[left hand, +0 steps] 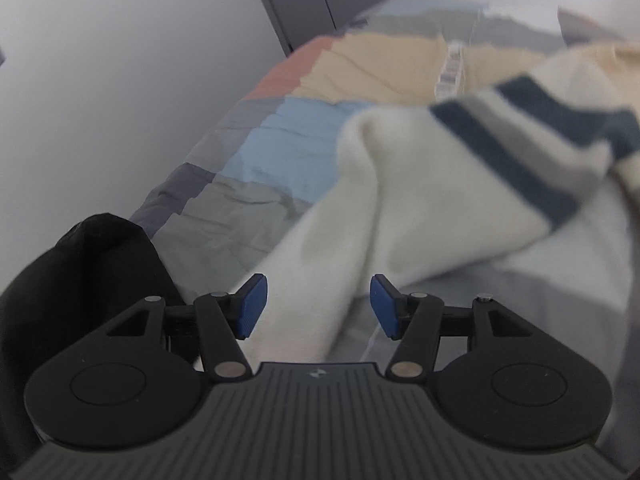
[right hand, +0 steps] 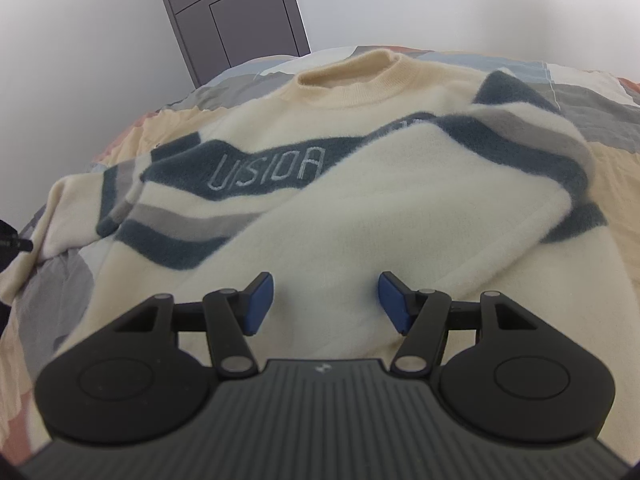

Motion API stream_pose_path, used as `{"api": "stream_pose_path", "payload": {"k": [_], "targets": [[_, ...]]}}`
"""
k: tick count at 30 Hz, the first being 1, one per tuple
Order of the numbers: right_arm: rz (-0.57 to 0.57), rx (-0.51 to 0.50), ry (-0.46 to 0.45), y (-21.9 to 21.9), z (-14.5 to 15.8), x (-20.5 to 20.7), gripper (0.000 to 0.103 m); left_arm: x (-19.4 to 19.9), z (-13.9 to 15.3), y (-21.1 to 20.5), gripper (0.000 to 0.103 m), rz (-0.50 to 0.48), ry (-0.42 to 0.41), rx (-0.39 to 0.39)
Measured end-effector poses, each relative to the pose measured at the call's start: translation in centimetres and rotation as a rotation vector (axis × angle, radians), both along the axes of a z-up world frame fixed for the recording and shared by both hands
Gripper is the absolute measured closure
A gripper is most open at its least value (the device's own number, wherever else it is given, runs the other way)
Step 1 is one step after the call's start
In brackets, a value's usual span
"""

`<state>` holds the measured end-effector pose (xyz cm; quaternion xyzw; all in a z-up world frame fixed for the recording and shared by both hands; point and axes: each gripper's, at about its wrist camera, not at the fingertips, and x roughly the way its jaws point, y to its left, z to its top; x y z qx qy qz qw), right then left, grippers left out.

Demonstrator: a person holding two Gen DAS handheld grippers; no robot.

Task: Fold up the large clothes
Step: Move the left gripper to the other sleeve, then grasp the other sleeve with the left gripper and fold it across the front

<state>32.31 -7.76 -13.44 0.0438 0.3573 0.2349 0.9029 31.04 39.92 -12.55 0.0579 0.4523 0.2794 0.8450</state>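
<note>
A cream sweater with dark blue and grey stripes and pale lettering lies face up on the bed, collar at the far side. One sleeve is folded diagonally across its chest. My right gripper hovers open just above that folded sleeve, its pads clear of the cloth. In the left wrist view the sweater is blurred. Its other cream sleeve runs down between the blue pads of my left gripper. That gripper is open, with a gap beside the cloth.
A patchwork bedspread in grey, blue, beige and red covers the bed. A grey door stands in the white wall behind. Black cloth sits at the left gripper's left side. A dark object shows at the right view's left edge.
</note>
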Motion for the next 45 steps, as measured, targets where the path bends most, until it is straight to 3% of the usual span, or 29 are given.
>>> {"api": "stream_pose_path", "payload": {"k": [3,4,5,7,9,13,18,24,27,30,36,41,45], "targets": [[-0.006,-0.011,-0.008,0.5,-0.2,0.4,0.040,0.9,-1.5,1.2,0.041,0.001,0.077,0.031],[-0.008,-0.017,-0.010,0.7,-0.2,0.6,0.040,1.4,-2.2,1.5,0.047,0.006,0.098,0.032],[-0.008,-0.024,-0.015,0.9,-0.2,0.7,0.040,1.3,-2.5,1.8,0.054,0.009,0.114,0.030],[-0.007,-0.035,-0.023,1.0,-0.3,0.9,0.040,1.1,-2.6,2.4,0.082,0.010,0.129,0.017],[-0.009,-0.032,-0.020,1.0,-0.2,1.1,0.040,0.9,-1.6,2.6,0.093,0.010,0.114,-0.032],[-0.018,-0.005,-0.012,0.4,0.2,1.5,0.041,0.6,2.9,0.9,0.094,-0.029,0.074,-0.166],[-0.014,-0.024,-0.101,-0.9,1.5,1.0,0.043,0.2,10.8,-3.8,0.095,-0.088,-0.026,-0.281],[-0.047,0.016,-0.112,-3.8,3.5,0.0,0.043,0.1,19.6,-15.5,0.095,-0.245,-0.073,-0.224],[-0.036,0.031,-0.124,-5.4,4.5,-1.1,0.043,0.5,22.3,-21.8,0.095,-0.312,-0.090,-0.209],[-0.048,0.049,-0.149,-7.5,5.4,-2.4,0.043,1.2,23.6,-27.6,0.095,-0.361,-0.105,-0.250],[-0.141,0.128,-0.161,-13.0,6.4,-3.8,0.043,3.4,21.1,-38.4,0.095,-0.472,-0.094,-0.310],[-0.184,0.185,-0.171,-16.3,6.7,-3.5,0.043,5.4,14.3,-44.5,0.095,-0.506,-0.108,-0.383],[-0.226,0.231,-0.151,-18.0,6.4,-2.8,0.042,7.0,8.9,-46.5,0.095,-0.485,-0.114,-0.433]]}}
